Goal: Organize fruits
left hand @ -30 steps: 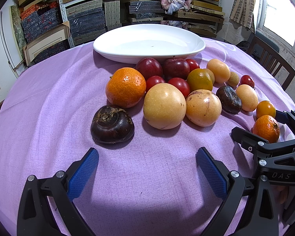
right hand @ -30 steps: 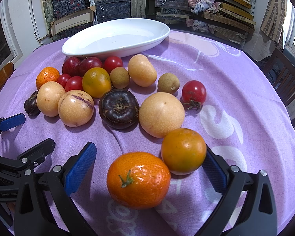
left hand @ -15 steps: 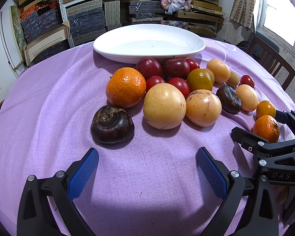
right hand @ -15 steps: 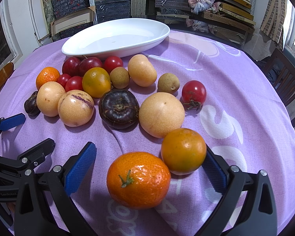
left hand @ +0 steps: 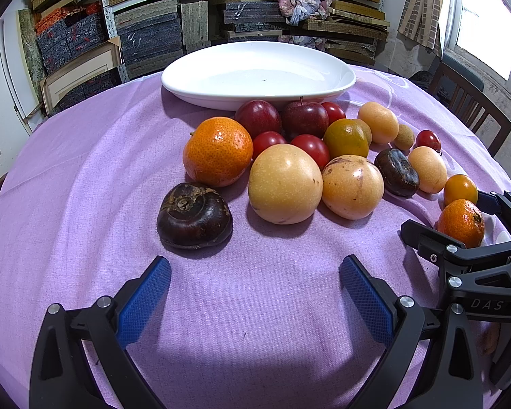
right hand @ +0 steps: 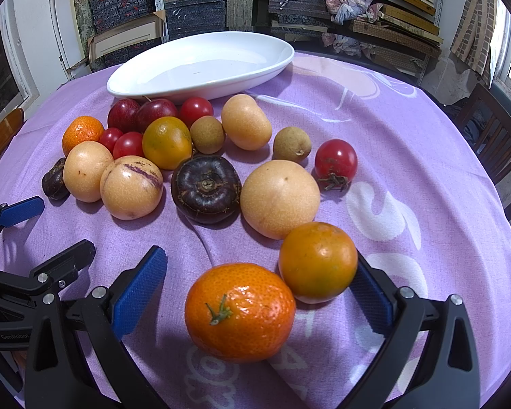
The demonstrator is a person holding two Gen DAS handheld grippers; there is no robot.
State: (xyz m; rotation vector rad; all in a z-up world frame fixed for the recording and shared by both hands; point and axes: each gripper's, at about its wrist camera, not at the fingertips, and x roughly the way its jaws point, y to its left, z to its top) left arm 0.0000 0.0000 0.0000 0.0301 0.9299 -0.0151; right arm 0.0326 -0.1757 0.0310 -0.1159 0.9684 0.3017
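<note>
Many fruits lie in a band on the purple tablecloth in front of an empty white oval plate (left hand: 255, 71) (right hand: 201, 64). My left gripper (left hand: 255, 293) is open and empty, low over the cloth, just short of a dark brown fruit (left hand: 194, 216) and a yellow round fruit (left hand: 284, 184). My right gripper (right hand: 255, 293) is open, with a mandarin (right hand: 240, 312) and an orange-green fruit (right hand: 318, 259) between its fingers; the orange-green fruit touches the right pad (right hand: 369, 298). The right gripper also shows in the left wrist view (left hand: 460, 225).
The round table's cloth (left hand: 68, 170) drops off at the edges. Wooden chairs stand at the right (left hand: 470, 105) (right hand: 494, 126). Shelves of boxes (left hand: 153, 24) fill the back wall. The left gripper's fingertip (right hand: 20, 209) shows at the right wrist view's left edge.
</note>
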